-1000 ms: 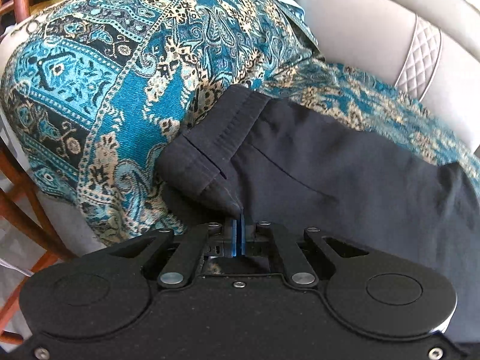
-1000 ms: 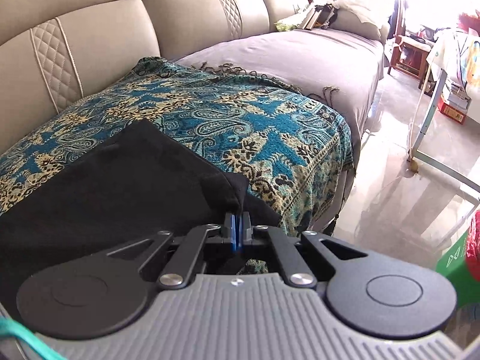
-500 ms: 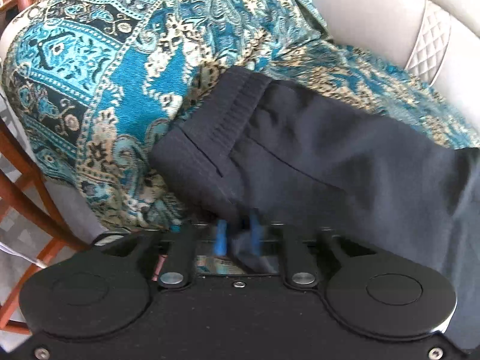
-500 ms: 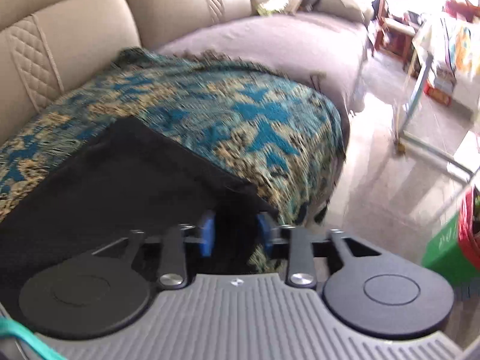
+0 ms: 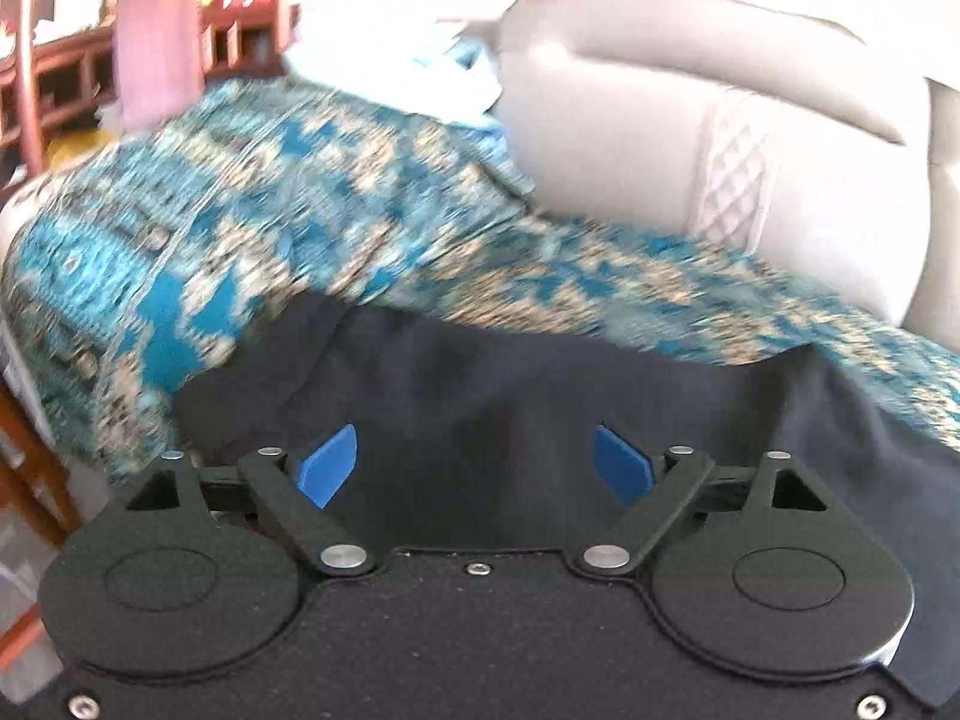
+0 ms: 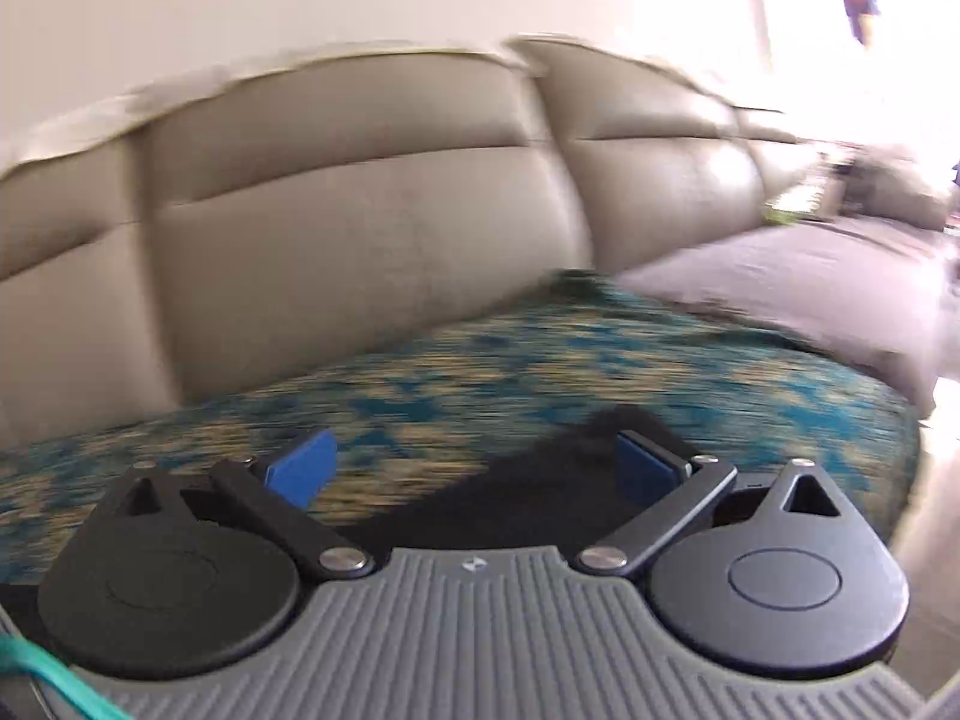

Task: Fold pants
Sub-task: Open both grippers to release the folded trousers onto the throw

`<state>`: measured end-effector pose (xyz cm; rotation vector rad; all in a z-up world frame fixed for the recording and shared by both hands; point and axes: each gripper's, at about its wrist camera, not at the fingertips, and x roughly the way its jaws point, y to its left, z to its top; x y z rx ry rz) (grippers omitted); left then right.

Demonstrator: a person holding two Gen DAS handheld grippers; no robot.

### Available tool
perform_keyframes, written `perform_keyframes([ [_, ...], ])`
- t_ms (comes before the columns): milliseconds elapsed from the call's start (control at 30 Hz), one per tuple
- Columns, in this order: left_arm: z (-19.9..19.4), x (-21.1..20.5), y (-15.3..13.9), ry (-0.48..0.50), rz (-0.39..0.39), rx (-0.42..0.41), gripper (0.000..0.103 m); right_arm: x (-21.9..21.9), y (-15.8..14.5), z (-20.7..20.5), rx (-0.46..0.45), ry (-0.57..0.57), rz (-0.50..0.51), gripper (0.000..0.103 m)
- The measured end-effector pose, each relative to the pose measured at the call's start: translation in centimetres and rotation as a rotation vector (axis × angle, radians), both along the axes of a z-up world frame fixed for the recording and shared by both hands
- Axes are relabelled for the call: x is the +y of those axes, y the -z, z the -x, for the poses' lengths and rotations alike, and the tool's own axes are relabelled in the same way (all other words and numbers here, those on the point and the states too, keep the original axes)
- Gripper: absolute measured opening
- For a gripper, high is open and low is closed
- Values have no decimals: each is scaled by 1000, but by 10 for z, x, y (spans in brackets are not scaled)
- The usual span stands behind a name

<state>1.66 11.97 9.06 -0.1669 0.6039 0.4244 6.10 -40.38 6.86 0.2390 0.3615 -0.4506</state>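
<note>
A beige leather sofa (image 6: 360, 228) fills the back of both views, its backrest split into padded panels; one panel in the left wrist view carries a strip of diamond quilting (image 5: 735, 180). A teal, black and cream patterned throw (image 5: 312, 204) lies spread over the sofa seat and hangs over its front edge. Toward the right end of the sofa in the right wrist view, a plain mauve cover (image 6: 780, 282) lies on the seat just beyond the throw's far edge. Behind the sofa's left end stand reddish wooden furniture (image 5: 54, 90) and a pink upright (image 5: 159, 30). Pale cloth (image 5: 468, 78) lies at the throw's back corner against the backrest.
</note>
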Motion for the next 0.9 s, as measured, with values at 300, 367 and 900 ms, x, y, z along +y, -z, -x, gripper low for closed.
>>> perform_keyframes([
  [300,-40,-67,10,223,20,-3,87,108,15,-48,13,-375,-37,103],
  [367,-51,-76,14,259,22,2,87,138,19,-51,31,-456,-5,103],
  [900,-121,-107,31,436,46,-15,45,216,44,-54,118,-672,79,103],
])
